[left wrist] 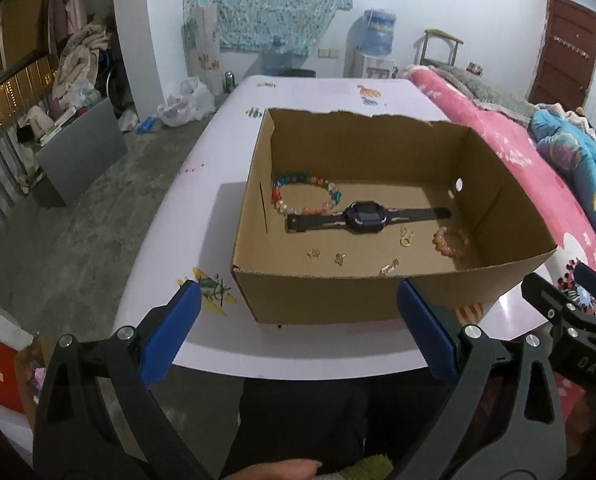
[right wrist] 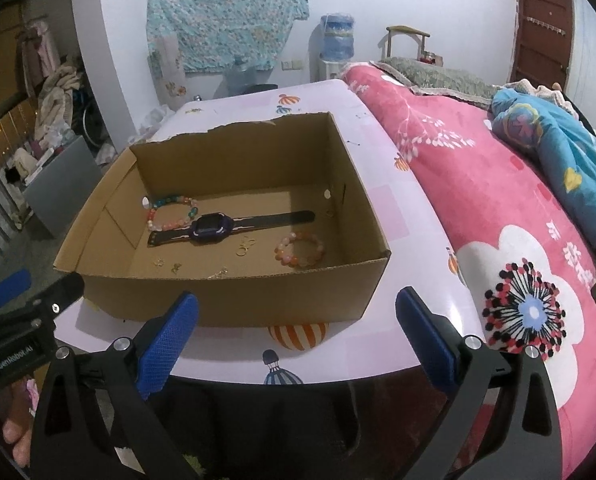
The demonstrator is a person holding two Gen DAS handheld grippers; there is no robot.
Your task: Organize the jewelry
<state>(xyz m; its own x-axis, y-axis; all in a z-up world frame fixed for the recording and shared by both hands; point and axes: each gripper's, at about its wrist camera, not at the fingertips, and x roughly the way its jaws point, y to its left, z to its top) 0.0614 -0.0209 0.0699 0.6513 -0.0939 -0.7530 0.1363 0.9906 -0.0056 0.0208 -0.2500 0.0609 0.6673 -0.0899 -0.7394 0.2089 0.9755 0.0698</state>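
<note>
left claw [left wrist: 298, 300] spread, empty | right claw [right wrist: 298, 304] spread, empty | watch [left wrist: 368, 216] in box [left wrist: 338, 296] beyond both

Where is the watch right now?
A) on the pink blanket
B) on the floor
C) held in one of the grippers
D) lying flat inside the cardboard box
D: the watch lies flat on the bottom of the cardboard box, its strap across the colourful bead bracelet, while the left gripper and the right gripper are both open and hold nothing.
</note>
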